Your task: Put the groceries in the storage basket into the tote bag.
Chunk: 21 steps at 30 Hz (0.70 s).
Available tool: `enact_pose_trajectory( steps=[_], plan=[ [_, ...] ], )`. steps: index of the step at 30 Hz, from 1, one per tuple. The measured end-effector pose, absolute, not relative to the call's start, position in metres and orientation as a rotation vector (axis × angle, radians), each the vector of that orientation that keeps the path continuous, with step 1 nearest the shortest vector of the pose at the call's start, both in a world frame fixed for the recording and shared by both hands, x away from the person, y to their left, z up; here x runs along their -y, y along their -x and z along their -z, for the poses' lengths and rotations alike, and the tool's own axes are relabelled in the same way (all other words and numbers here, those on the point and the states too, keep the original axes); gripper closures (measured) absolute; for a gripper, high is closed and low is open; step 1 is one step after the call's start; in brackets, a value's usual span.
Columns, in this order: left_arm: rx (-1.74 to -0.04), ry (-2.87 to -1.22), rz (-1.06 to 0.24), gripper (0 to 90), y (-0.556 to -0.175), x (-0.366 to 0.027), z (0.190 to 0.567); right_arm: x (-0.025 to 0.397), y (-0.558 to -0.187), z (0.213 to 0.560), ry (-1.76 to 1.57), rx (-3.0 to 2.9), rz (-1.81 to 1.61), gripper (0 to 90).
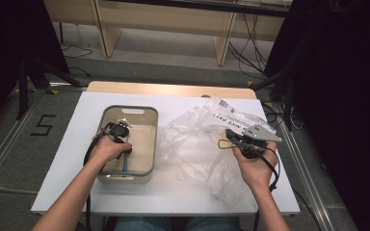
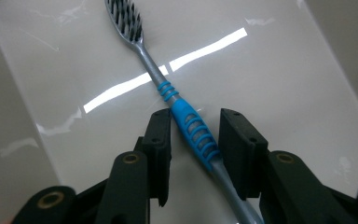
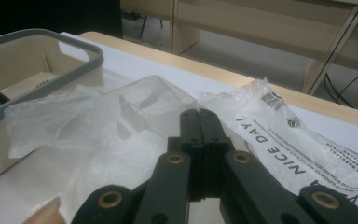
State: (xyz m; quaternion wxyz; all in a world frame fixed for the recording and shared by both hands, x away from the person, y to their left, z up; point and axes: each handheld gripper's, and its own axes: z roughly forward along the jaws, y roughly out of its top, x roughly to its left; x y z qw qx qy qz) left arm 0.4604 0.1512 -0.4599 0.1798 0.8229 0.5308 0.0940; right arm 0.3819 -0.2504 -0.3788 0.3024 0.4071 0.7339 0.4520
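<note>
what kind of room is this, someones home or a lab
Most likely a lab or recording workspace, not a home. The small white-topped table stands on grey carpet with a taped number marker on the floor, loose cables trail under plain wooden benches, and dark screens flank both sides.

Pale wooden furniture (image 1: 173, 21) stands behind on grey floor (image 1: 9, 144).

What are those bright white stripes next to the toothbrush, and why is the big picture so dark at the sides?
In the left gripper view, the stripes are glare from ceiling lights on the shiny bin floor under the toothbrush. In the high view, the white table is well lit, while black areas at both sides stay in shadow. In the right gripper view, the near jaws look slightly soft; the plastic bag is sharper.
</note>
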Motion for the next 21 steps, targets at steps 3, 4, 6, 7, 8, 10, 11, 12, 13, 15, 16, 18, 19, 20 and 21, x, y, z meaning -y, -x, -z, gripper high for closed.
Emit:
enact_pose_trajectory(
  steps=[3, 4, 6, 7, 8, 10, 11, 12, 13, 15, 16, 18, 19, 20, 21],
  plan=[
    [-1.497, -2.333, -0.262, 66.5, -0.4613, -0.1515, 0.4597, 0.2501, -0.3819, 0.379, -1.08, -1.944, -1.199, 90.0],
    [-1.496, -2.335, -0.26, 67.0, -0.4616, -0.1515, 0.4597, 0.2501, -0.3819, 0.379, -1.079, -1.944, -1.199, 90.0],
    [-1.492, -2.338, -0.259, 68.0, -0.4621, -0.1517, 0.4596, 0.2502, -0.3816, 0.3789, -1.081, -1.945, -1.198, 90.0],
    [-1.489, -2.341, -0.258, 68.5, -0.4624, -0.1518, 0.4595, 0.2503, -0.3816, 0.3789, -1.081, -1.945, -1.199, 90.0],
    [-1.488, -2.342, -0.258, 69.2, -0.4626, -0.1518, 0.4595, 0.2504, -0.3816, 0.3789, -1.081, -1.945, -1.198, 90.0],
    [-1.483, -2.348, -0.257, 70.8, -0.4632, -0.1518, 0.4594, 0.2506, -0.3817, 0.379, -1.082, -1.944, -1.198, 90.0],
    [-1.481, -2.351, -0.254, 71.5, -0.4635, -0.1517, 0.4593, 0.2507, -0.3818, 0.3791, -1.083, -1.944, -1.197, 90.0],
    [-1.479, -2.354, -0.253, 72.6, -0.4638, -0.1516, 0.4592, 0.2508, -0.3819, 0.3793, -1.083, -1.944, -1.198, 90.0],
    [-1.474, -2.359, -0.252, 74.5, -0.4641, -0.1514, 0.4591, 0.2509, -0.382, 0.3795, -1.083, -1.944, -1.198, 90.0],
    [-1.468, -2.367, -0.251, 77.0, -0.4645, -0.1511, 0.4589, 0.2509, -0.382, 0.3798, -1.083, -1.944, -1.199, 90.0],
    [-1.465, -2.371, -0.252, 77.3, -0.4646, -0.1508, 0.4587, 0.251, -0.382, 0.3798, -1.083, -1.944, -1.199, 90.0],
    [-1.462, -2.375, -0.253, 77.7, -0.4648, -0.1505, 0.4586, 0.251, -0.382, 0.3799, -1.083, -1.943, -1.198, 90.0],
    [-1.46, -2.377, -0.253, 77.9, -0.4648, -0.1504, 0.4586, 0.251, -0.382, 0.3799, -1.083, -1.943, -1.199, 90.0],
    [-1.457, -2.378, -0.253, 78.0, -0.4648, -0.1504, 0.4585, 0.2508, -0.382, 0.38, -1.083, -1.944, -1.199, 90.0],
    [-1.457, -2.378, -0.253, 78.1, -0.4648, -0.1504, 0.4585, 0.2508, -0.382, 0.3801, -1.081, -1.944, -1.199, 90.0]
  ],
)
